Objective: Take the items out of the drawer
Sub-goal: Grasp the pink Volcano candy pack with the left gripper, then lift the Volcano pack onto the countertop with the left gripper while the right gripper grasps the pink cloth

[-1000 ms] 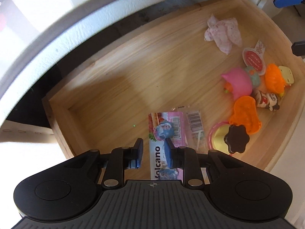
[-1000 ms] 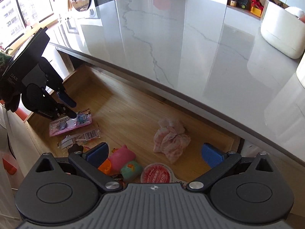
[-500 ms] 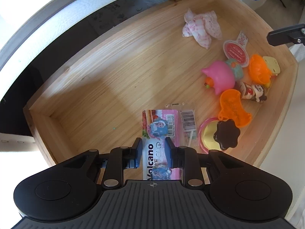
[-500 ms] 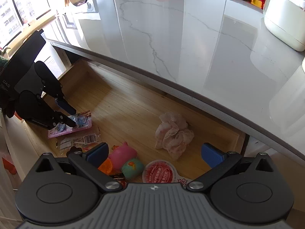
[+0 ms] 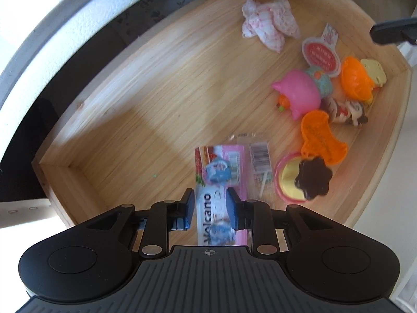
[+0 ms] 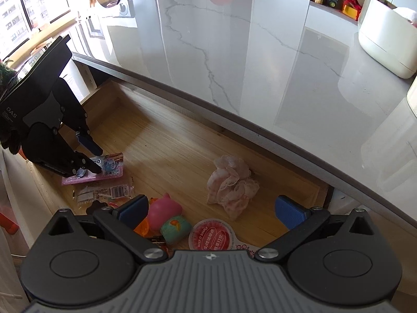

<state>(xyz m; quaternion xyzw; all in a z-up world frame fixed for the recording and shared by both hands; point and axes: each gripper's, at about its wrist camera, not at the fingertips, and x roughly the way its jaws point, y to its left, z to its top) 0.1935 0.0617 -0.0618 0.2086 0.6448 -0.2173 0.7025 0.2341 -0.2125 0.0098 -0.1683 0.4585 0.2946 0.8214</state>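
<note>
The wooden drawer (image 5: 156, 91) stands pulled out under the countertop. A flat pink "Volcano" packet (image 5: 221, 167) lies near its front left corner. My left gripper (image 5: 210, 206) is down on the packet with a narrow gap between its fingers; the packet runs between them and under the right one. The right wrist view shows the left gripper (image 6: 97, 160) over the same packet (image 6: 112, 165). My right gripper (image 6: 211, 210) hangs wide open and empty above the drawer's right side, over a pink pig toy (image 6: 163, 212) and a red round lid (image 6: 212, 237).
A barcode wrapper (image 5: 260, 156), orange plastic shapes (image 5: 323, 138), a dark flower piece (image 5: 312, 177) on a yellow ring and a lacy pink scrunchie (image 5: 265, 26) also lie in the drawer. The marble countertop (image 6: 234, 52) overhangs its back; a white container (image 6: 385, 41) stands at far right.
The left wrist camera has swung and pulled back a little, showing more of the drawer. The packet stays where it lay. Neither gripper's finger gap has changed.
</note>
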